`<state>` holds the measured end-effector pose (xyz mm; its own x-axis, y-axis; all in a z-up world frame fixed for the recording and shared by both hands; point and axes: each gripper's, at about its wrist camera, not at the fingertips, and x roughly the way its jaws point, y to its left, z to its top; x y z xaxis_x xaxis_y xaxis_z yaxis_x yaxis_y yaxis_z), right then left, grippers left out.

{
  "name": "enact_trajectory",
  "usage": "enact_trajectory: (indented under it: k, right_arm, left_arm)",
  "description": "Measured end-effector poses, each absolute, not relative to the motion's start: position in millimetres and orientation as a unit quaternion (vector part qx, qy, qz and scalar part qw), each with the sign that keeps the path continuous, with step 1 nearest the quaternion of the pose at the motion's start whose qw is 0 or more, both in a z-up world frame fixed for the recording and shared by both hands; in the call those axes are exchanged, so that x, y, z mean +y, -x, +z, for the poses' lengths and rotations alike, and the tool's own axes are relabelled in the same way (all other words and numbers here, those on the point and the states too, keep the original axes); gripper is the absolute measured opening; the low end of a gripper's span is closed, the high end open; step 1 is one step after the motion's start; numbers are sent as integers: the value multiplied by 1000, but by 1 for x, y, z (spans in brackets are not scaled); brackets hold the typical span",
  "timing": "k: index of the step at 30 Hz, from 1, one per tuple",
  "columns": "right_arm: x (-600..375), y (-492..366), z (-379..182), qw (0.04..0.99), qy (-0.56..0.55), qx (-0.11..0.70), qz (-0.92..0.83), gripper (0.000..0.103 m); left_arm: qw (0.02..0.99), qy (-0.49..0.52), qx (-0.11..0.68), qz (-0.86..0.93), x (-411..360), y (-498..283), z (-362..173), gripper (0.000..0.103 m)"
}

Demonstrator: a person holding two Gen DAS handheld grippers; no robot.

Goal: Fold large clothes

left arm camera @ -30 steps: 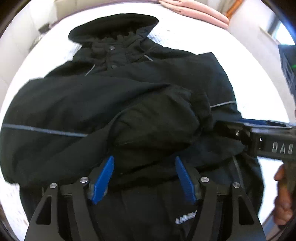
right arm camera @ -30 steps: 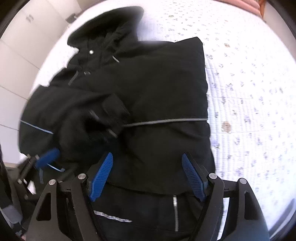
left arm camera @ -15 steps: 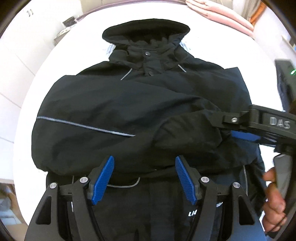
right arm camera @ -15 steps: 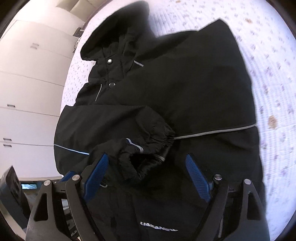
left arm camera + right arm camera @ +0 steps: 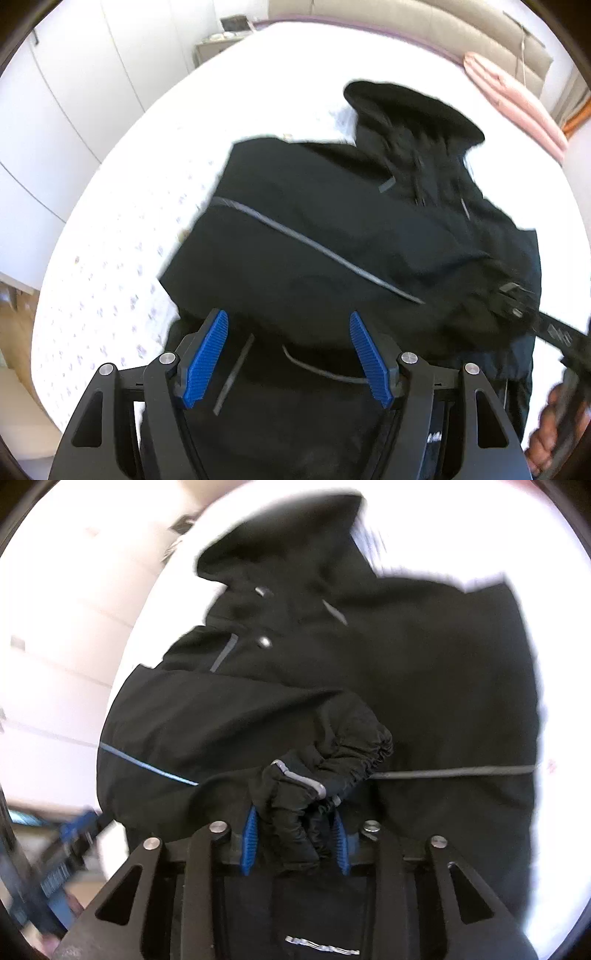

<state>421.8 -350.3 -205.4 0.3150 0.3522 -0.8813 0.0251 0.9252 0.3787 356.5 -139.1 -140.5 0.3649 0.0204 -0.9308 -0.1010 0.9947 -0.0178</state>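
Observation:
A large black hooded jacket (image 5: 351, 229) lies on a white bed (image 5: 147, 184), hood away from me, with one sleeve folded across its front. My left gripper (image 5: 290, 354) is open and empty above the jacket's lower hem. My right gripper (image 5: 295, 834) is shut on the gathered cuff of the folded sleeve (image 5: 317, 775), at the middle of the jacket (image 5: 424, 686). In the left wrist view the right gripper (image 5: 517, 299) shows at the right edge, clamped on that cuff.
A pink folded blanket (image 5: 517, 99) lies at the far right of the bed near the beige headboard (image 5: 406, 26). White wardrobe doors (image 5: 55, 110) stand to the left, with a nightstand (image 5: 218, 44) beside the bed.
My right gripper has closed on the sleeve cuff, which it only straddled before. My left gripper has swung left, so the jacket sits further right in its view; it stays open.

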Motion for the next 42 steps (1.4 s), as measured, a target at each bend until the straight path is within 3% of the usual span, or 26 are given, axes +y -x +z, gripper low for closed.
enact_trajectory:
  k: [5, 8, 13, 16, 21, 23, 26, 33, 38, 42]
  right_arm:
    - [-363, -406, -136, 858, -75, 502, 77, 35]
    - [-390, -403, -124, 870, -68, 486, 41, 35]
    - [-421, -413, -195, 833, -71, 548, -2, 36]
    - [-435, -414, -258, 796, -99, 598, -10, 37]
    - [-440, -406, -246, 795, -94, 600, -10, 41]
    - [-446, -397, -232, 789, -92, 607, -20, 56]
    - [-455, -380, -197, 799, -87, 594, -49, 65]
    - [-400, -393, -155, 840, -48, 540, -19, 66]
    - [-374, -417, -188, 831, -19, 556, -27, 65]
    - [-379, -423, -243, 788, -5, 614, -47, 61]
  left_arm:
    - [835, 24, 549, 5, -139, -388, -149, 70]
    - [826, -3, 562, -41, -162, -406, -171, 70]
    - [796, -67, 599, -43, -193, -419, -237, 72]
    - [802, -78, 591, -42, -196, -419, -237, 72]
    - [797, -76, 596, -51, -191, -418, -223, 72]
    - [804, -76, 588, -47, -190, -414, -210, 72]
    - [819, -79, 567, -37, -192, -408, -183, 72]
    - [817, -75, 570, -51, -210, -404, -173, 72]
    - [799, -82, 593, -63, -219, -409, -206, 72]
    - [784, -77, 613, -63, -218, -414, -232, 76]
